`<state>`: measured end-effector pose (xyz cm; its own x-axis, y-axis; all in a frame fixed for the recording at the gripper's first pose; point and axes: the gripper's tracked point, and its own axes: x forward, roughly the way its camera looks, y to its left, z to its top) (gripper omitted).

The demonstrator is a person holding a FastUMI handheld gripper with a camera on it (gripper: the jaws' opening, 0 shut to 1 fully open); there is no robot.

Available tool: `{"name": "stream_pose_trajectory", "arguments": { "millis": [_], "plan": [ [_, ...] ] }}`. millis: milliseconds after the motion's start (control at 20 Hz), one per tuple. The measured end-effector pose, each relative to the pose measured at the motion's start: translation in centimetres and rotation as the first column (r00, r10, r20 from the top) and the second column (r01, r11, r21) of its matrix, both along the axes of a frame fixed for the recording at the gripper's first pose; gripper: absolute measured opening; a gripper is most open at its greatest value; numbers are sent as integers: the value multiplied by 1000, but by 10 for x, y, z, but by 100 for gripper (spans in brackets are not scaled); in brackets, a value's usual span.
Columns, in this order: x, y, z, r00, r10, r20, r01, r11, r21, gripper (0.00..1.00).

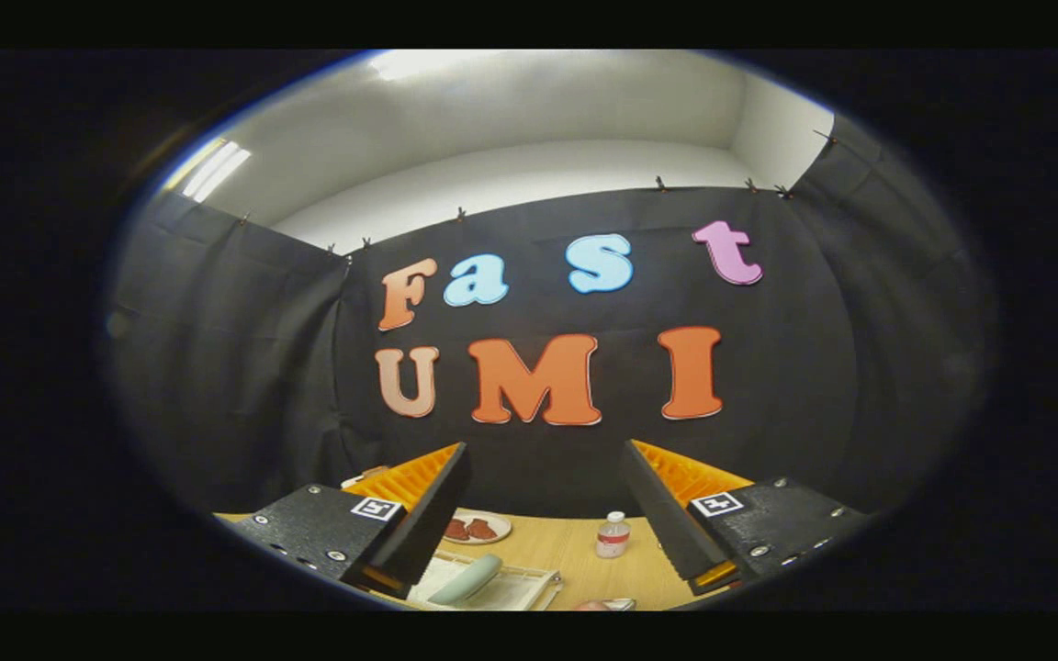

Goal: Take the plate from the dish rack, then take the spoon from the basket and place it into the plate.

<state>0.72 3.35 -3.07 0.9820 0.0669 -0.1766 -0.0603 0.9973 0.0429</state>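
Observation:
My gripper [545,450] is held high and points at the booth's back wall, open, with a wide gap and nothing between its fingers. Far below the fingers lies the wooden table [575,560]. On it, under the left finger, stands a pale rack-like tray [520,592]. A pale green rounded piece [467,578] lies in it; I cannot tell whether that is the plate or a handle. The left finger hides most of the tray.
A small round dish [477,529] with brown-red pieces sits near the wall, beyond the tray. A small clear bottle [613,535] with a red label stands to its right. Black cloth walls close the booth behind and at both sides.

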Motion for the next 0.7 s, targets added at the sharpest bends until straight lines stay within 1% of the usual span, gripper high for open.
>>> {"name": "stream_pose_trajectory", "arguments": {
  "millis": [200, 300, 400, 450, 550, 700],
  "plan": [
    [4, 6, -33, 993, -5, -114, 3, 1000, -19, 99],
    [5, 19, -53, 983, 25, -184, -26, 1000, -7, 99],
    [5, 32, -75, 962, 49, -270, -45, 999, 18, 99],
    [7, 33, -88, 948, 34, -316, -33, 999, 11, 99],
    [9, 42, -104, 924, 43, -381, -39, 999, 17, 99],
    [7, 55, -130, 869, 70, -489, -72, 997, 15, 98]
  ]
}}
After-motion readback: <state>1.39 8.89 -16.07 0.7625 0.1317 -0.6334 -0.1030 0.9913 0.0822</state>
